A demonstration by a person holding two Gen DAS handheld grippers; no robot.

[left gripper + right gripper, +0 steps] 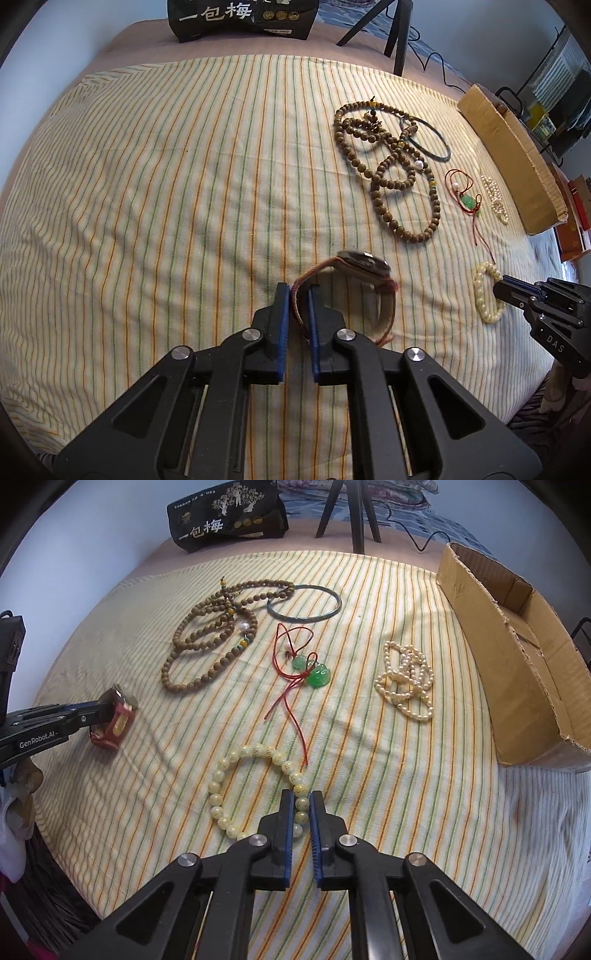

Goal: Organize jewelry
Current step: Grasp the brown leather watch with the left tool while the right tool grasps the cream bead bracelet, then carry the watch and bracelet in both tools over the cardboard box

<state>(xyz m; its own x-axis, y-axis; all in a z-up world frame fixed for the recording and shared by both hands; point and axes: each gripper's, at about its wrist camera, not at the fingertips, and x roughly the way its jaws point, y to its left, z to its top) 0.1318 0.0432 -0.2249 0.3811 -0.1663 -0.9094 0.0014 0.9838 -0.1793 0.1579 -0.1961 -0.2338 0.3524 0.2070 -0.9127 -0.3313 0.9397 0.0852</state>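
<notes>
My left gripper (298, 290) is shut on the reddish-brown strap of a wristwatch (364, 267), which stands on edge on the striped cloth (166, 192). That gripper (101, 705) and the watch (114, 722) also show at the left of the right wrist view. My right gripper (301, 797) is shut on the near right side of a cream bead bracelet (236, 760); the same gripper (498, 286) meets the bracelet (482, 291) at the right of the left wrist view. Farther back lie a long brown bead necklace (207, 642), a dark bangle (303, 602), a red cord with green pendants (314, 674) and a pearl strand (406, 681).
An open cardboard box (517, 657) lies along the right edge of the cloth. A black printed bag (225, 517) and dark tripod legs (356, 517) stand at the back. A cable (424, 542) trails behind the box.
</notes>
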